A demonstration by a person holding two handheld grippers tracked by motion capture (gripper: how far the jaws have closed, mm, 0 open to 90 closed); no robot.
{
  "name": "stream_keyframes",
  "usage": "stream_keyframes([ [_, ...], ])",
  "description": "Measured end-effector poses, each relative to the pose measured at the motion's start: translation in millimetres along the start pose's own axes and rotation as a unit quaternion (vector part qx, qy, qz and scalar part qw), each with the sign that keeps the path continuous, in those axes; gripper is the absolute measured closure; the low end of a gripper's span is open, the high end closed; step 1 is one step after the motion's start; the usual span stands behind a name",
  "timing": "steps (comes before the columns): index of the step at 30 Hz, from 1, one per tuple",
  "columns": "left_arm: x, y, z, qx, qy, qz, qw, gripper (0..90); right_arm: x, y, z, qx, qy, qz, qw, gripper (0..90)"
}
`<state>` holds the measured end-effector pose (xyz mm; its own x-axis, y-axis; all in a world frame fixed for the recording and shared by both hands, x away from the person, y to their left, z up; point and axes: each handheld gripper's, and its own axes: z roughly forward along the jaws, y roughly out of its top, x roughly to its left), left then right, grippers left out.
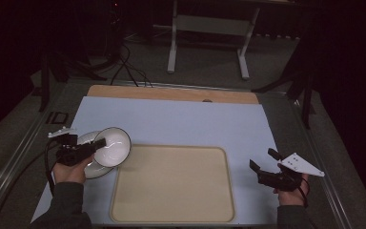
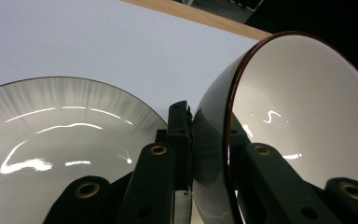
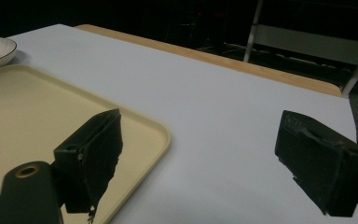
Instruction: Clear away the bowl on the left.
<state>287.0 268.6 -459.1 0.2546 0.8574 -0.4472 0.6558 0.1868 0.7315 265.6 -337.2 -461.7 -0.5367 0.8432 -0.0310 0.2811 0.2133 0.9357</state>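
White bowl (image 1: 113,146) is tilted on edge at 9 o'clock, left gripper (image 1: 98,143) fingers pinching its rim above the plate (image 1: 91,168). Lift step underway. Next: carry it to the beige tray (image 1: 171,186), likely. Right gripper (image 1: 263,161) fingers spread, idle at 3 o'clock.

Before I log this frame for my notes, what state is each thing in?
bowl: tipped on edge, rim clamped, lifted above the plate
plate: flat on the table, bare
tray: flat on the table, nothing on it
left gripper: jaws shut on the bowl's rim
right gripper: jaws open, holding nothing, right of the tray
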Motion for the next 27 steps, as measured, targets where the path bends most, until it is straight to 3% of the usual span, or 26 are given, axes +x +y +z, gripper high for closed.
stream_keyframes([
  [27,-20.2,-0.3,10.6,0.013,-0.017,0.025,0.9995,80.5,0.1,0.0,-0.1,0.001,0.000,-0.001,1.0000,14.5],
])
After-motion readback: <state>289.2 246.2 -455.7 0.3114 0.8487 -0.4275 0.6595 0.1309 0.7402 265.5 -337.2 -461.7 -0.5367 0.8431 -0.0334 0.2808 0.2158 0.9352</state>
